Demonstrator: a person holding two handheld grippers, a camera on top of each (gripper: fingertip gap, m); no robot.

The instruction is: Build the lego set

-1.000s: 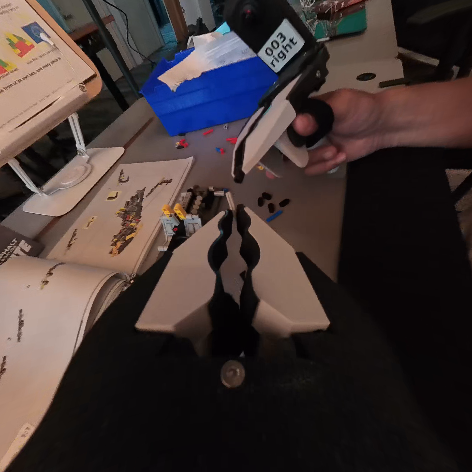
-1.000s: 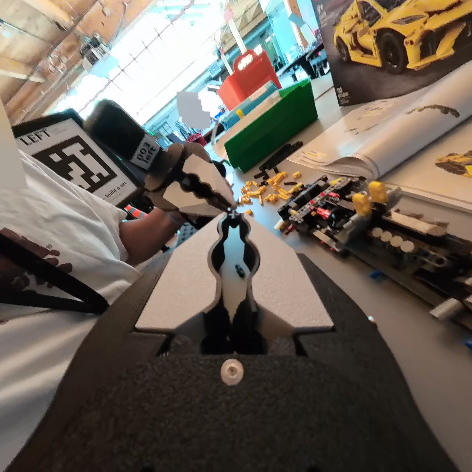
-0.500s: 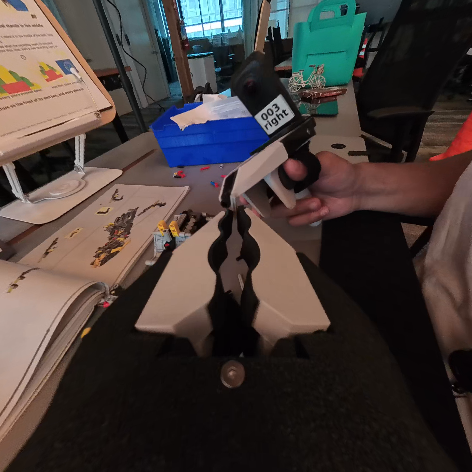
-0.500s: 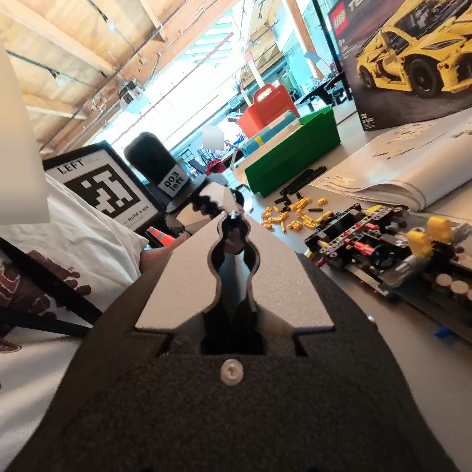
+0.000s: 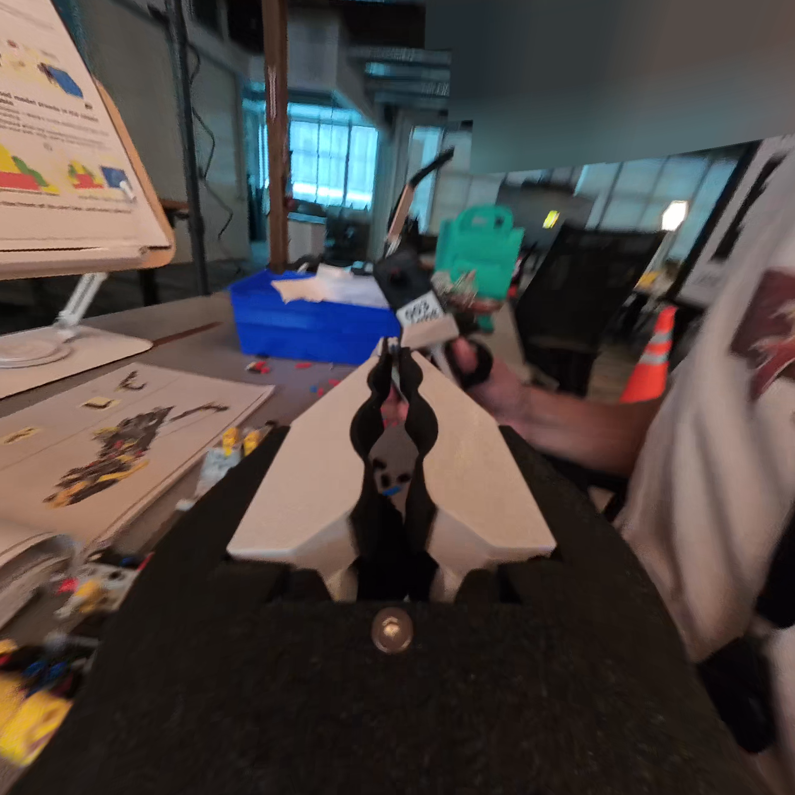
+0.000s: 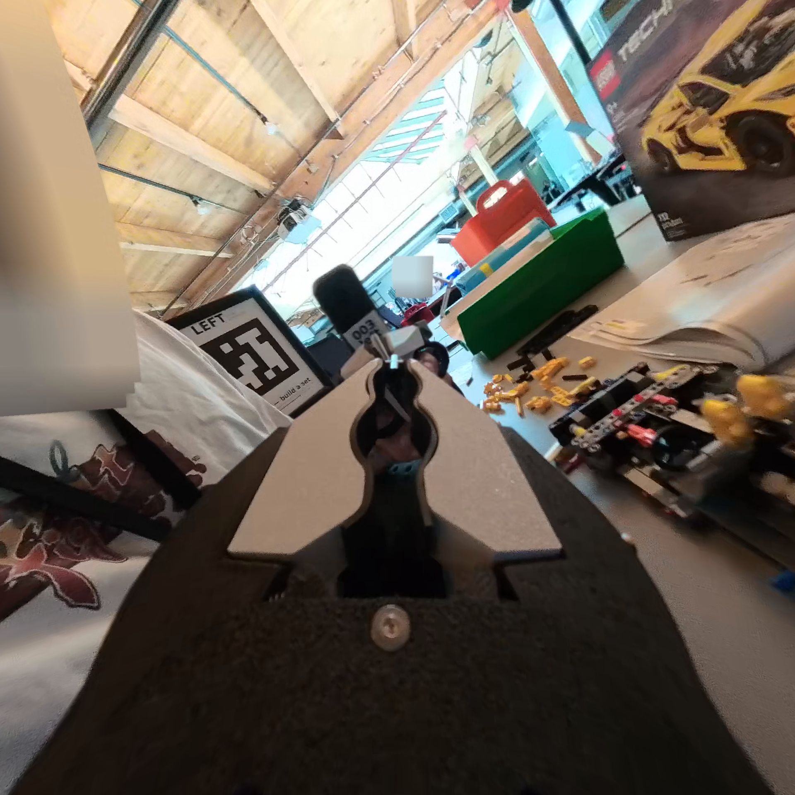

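Observation:
My right gripper [image 6: 393, 365] is held in the air, shut on a small light grey axle [image 6: 393, 361] at its very tips. My left gripper [image 5: 393, 350] is also raised, jaws closed to a narrow slit, tip to tip with the right gripper [image 5: 426, 331]. From the right wrist view the left gripper [image 6: 400, 340] sits just beyond the axle. The blur hides whether the left tips touch the axle. The part-built black lego chassis [image 6: 636, 421] with yellow and red parts lies on the grey table [image 6: 645, 580]; it also shows in the left wrist view [image 5: 228, 447].
An open instruction booklet [image 5: 129, 430] lies left of the chassis. A blue bin [image 5: 309, 327] stands behind, a green bin [image 6: 537, 297] and the set's box [image 6: 710, 107] on the other side. Loose yellow pieces [image 6: 533, 387] are scattered. A sheet on a stand [image 5: 64, 172] leans at left. My two grippers' fingertips are within a few centimetres of each other.
Both grippers have risen off the table and tilted upward. They have stayed tip to tip. The right gripper still holds the axle.

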